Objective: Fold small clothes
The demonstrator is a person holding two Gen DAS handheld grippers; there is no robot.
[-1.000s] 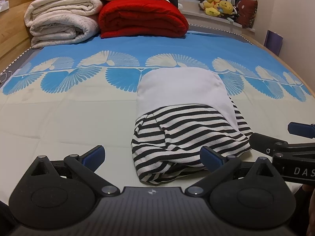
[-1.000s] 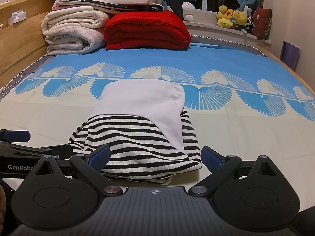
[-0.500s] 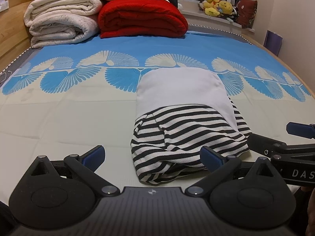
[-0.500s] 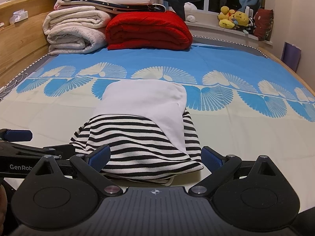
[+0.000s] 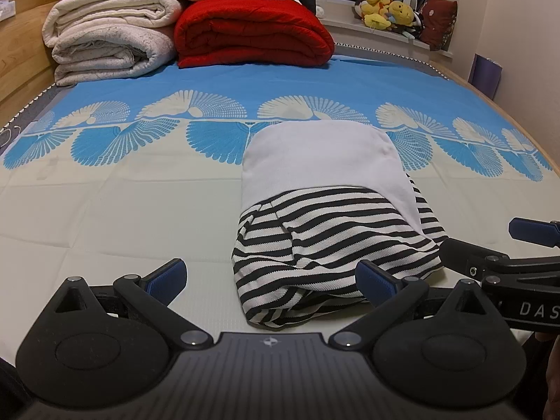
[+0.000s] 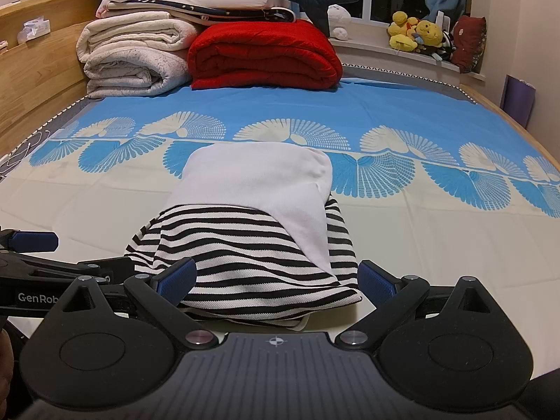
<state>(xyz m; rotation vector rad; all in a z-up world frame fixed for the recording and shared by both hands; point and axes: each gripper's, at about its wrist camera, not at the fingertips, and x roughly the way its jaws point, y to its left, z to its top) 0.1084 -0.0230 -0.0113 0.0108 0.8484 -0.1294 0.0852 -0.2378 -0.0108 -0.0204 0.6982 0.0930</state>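
Observation:
A small garment point(image 5: 325, 210), white on top and black-and-white striped below, lies folded on the bed; it also shows in the right wrist view point(image 6: 252, 231). My left gripper point(image 5: 271, 280) is open and empty, low at the garment's near left edge. My right gripper point(image 6: 276, 278) is open and empty, its fingers straddling the garment's near edge. The right gripper shows at the right of the left wrist view point(image 5: 507, 248), and the left gripper at the left of the right wrist view point(image 6: 52, 255).
A folded red blanket point(image 5: 252, 31) and rolled cream blankets point(image 5: 108, 38) are stacked at the far end of the bed. Plush toys point(image 6: 416, 33) sit on the windowsill. A wooden bed frame point(image 6: 38, 56) runs along the left. A purple bag point(image 6: 518, 98) stands by the right wall.
Both grippers have stayed open near the garment's near edge, with only a slight shift of view. The garment has not moved.

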